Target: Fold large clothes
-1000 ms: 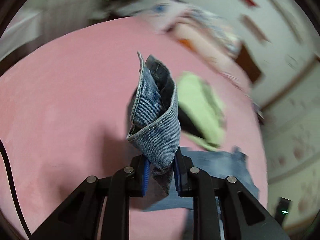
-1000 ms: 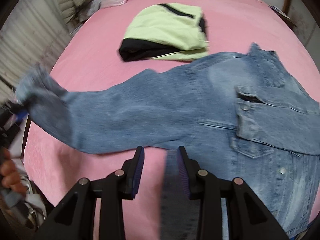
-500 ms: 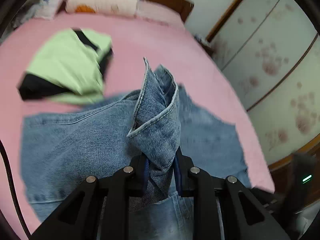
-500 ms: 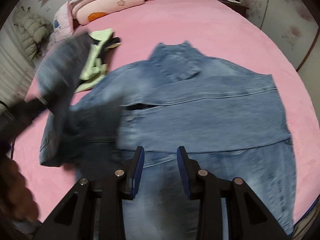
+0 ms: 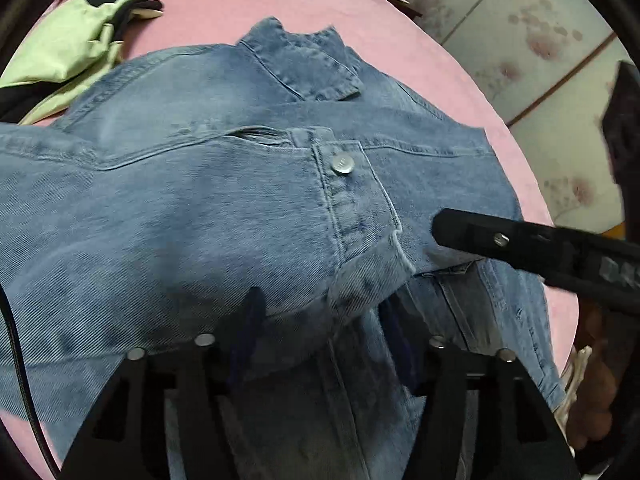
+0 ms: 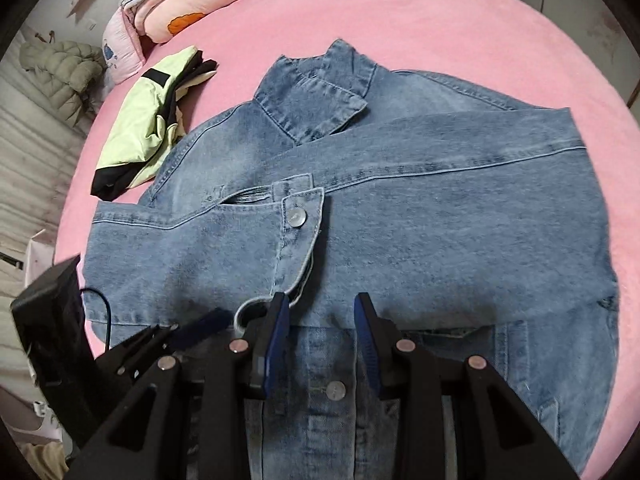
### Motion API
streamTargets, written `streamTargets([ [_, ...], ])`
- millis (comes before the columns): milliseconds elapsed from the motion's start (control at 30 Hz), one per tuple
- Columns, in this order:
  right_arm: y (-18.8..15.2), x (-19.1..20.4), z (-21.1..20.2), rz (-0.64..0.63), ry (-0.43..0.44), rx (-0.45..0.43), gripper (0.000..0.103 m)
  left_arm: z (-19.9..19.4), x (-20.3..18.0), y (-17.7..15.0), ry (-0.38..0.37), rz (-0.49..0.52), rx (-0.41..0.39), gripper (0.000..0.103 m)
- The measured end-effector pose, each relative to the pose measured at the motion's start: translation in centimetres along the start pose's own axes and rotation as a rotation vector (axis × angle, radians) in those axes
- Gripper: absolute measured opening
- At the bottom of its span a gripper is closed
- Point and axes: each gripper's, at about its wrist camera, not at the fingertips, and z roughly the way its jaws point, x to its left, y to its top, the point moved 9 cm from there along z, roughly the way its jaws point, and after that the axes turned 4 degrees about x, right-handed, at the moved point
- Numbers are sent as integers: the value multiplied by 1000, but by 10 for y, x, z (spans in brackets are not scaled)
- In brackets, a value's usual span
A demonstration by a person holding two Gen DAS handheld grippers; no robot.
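A blue denim jacket (image 6: 440,208) lies spread on the pink bed (image 6: 400,12), collar (image 6: 316,96) to the far side. Its left sleeve is folded across the chest, and the buttoned cuff (image 5: 352,216) ends at the middle. My left gripper (image 5: 320,340) hovers just over the cuff's end. Its jaws are opening, the cuff edge lies loosely between them, and the pads do not press on it. My right gripper (image 6: 322,320) stands open over the jacket's front placket, beside the cuff (image 6: 298,236), with nothing in it. In the left wrist view, one of its fingers (image 5: 480,236) reaches in from the right.
A folded lime-green and black garment (image 6: 148,128) lies on the bed to the left of the jacket. Pink pillows and bedding (image 6: 176,4) are stacked at the head. A padded coat (image 6: 56,68) lies off the bed on the left, and a floral wall (image 5: 540,40) stands on the right.
My left gripper carried the sleeve cuff from the bed's left side over the jacket, laid it across the chest and opened its jaws. My right gripper moved right to the jacket's middle.
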Motion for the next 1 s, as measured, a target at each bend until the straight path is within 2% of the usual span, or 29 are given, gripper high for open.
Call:
streamTargets([
  [33, 2, 1, 1, 0, 13, 7, 41, -7, 3, -1, -2, -5, -2, 65],
  [133, 7, 6, 5, 8, 72, 27, 47, -45, 11, 3, 14, -30, -61, 66],
  [233, 16, 8, 13, 13, 105, 43, 48, -93, 44, -4, 101, -101, -153, 74],
  [333, 22, 7, 30, 11, 103, 69, 48, -128, 87, -26, 223, -185, -217, 76],
  [400, 28, 5, 48, 2, 80, 90, 48, -137, 117, -48, 322, -223, -217, 76],
  [467, 30, 3, 64, 4, 81, 116, 48, -133, 145, -70, 406, -254, -177, 76],
  [533, 36, 4, 75, -8, 78, 107, 52, -124, 167, -87, 450, -287, -143, 76],
  [600, 42, 10, 79, -40, 69, 80, 53, -112, 185, -96, 459, -329, -122, 76],
  [633, 44, 14, 79, -57, 82, 71, 50, -106, 191, -97, 456, -355, -124, 76],
  [700, 43, 27, 79, -82, 164, 81, 49, -99, 198, -95, 443, -393, -133, 76],
  [867, 43, 31, 92, -119, 179, 95, 48, -92, 202, -83, 416, -414, -174, 76],
  [967, 50, 27, 96, -82, 216, 72, 42, -90, 203, -81, 418, -399, -186, 76],
  [1000, 51, 27, 97, -87, 210, 71, 34, -88, 206, -78, 418, -400, -186, 76],
])
